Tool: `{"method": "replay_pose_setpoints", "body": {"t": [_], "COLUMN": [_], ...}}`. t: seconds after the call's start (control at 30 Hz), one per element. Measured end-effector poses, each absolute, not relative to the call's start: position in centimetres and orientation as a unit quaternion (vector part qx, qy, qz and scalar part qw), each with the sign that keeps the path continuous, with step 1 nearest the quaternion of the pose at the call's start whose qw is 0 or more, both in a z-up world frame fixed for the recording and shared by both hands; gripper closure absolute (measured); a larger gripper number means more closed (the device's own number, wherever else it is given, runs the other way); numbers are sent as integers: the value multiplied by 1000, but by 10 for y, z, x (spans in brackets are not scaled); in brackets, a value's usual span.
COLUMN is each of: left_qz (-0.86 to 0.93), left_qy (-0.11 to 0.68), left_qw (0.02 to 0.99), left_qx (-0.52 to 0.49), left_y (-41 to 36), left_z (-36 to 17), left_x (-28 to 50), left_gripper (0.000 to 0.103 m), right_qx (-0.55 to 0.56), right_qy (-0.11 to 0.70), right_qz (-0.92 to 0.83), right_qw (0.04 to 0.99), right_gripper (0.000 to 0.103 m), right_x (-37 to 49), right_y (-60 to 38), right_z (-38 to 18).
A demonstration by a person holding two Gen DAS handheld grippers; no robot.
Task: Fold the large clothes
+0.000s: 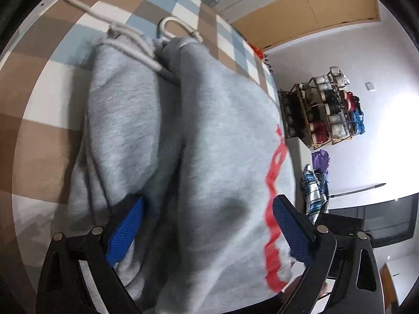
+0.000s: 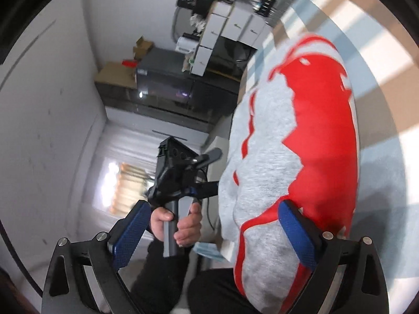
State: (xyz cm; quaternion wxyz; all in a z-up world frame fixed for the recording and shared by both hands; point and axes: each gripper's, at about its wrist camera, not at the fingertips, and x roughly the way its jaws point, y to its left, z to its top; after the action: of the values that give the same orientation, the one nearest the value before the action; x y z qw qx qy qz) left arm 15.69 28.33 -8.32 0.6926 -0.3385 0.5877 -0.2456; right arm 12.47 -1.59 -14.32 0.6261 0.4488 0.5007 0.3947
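A grey hoodie (image 1: 214, 130) with a red print and white drawstrings (image 1: 131, 44) lies folded in a thick bundle on the checked tablecloth (image 1: 47, 83). My left gripper (image 1: 208, 201) is open wide, its blue pads flanking the near end of the bundle, with cloth between them. In the right wrist view the hoodie (image 2: 267, 157) shows its big red print, bulging beside the right pad. My right gripper (image 2: 214, 205) stands open with nothing gripped. Between its fingers I see a person's hand (image 2: 188, 225) on the handle of the left gripper's body (image 2: 178, 167).
The table edge runs just right of the hoodie in the left wrist view. Beyond it stand a wooden rack (image 1: 322, 110) of shoes and a striped cloth (image 1: 314, 191). White drawer boxes (image 2: 230, 23) and a dark cabinet (image 2: 167, 78) stand off the table's far side.
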Motion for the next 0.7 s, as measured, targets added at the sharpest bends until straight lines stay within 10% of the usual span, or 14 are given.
{"method": "replay_pose_setpoints", "body": {"t": [0.4, 0.6, 0.7], "left_qz": [-260, -265, -257], "left_qy": [612, 600, 597], "left_qw": [689, 715, 718], "left_qx": [-289, -241, -248], "left_y": [256, 252, 252], "left_z": [-90, -78, -79], "left_x": [154, 137, 136], "left_gripper": [15, 86, 92], "right_qx": [469, 481, 437], "right_qy": [495, 489, 494], "right_qz": [410, 412, 410], "right_qw": [605, 600, 630], "right_gripper": [0, 0, 0], "right_x": [132, 131, 129], "right_y": [-15, -18, -8], "right_z": [-151, -156, -145]}}
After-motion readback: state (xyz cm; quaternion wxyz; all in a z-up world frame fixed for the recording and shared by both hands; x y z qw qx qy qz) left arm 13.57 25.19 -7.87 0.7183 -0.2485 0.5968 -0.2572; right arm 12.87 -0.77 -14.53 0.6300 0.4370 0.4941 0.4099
